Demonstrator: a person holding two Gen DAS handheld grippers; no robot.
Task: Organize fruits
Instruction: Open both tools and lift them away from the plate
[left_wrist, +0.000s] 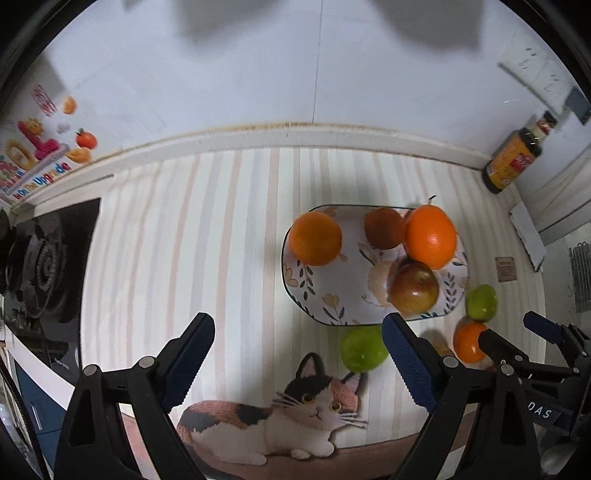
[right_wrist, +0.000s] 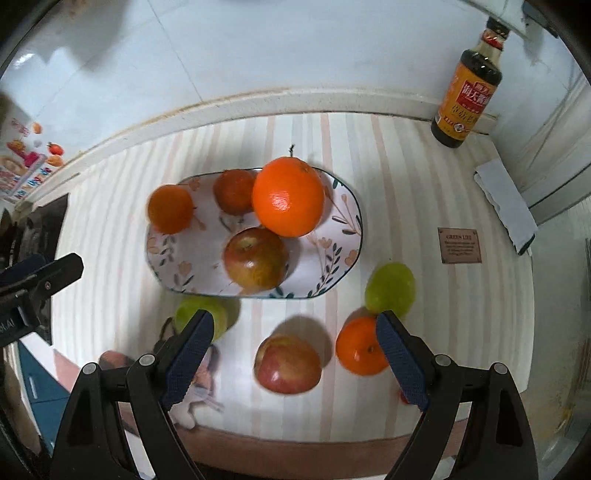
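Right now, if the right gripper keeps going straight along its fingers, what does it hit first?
Probably the red apple on the mat, off the plate: it lies between the open right gripper fingers. Depth is unclear, so the small orange beside it could brush a finger.

We see a home kitchen: a gas stove burner (left_wrist: 44, 258) beside a tiled wall (left_wrist: 258, 74), a soy sauce bottle (right_wrist: 467, 86) on the counter, and a cat-print mat (left_wrist: 221, 221).

The striped bench (left_wrist: 184, 229) lies bare to the left of the oval floral plate (right_wrist: 347, 236), giving free passage. Near the plate's front rim, two green apples (right_wrist: 389, 286), a red apple (right_wrist: 288, 363) and a small orange (right_wrist: 356, 345) crowd the way. A dark sauce bottle (right_wrist: 467, 85) blocks the far right corner.
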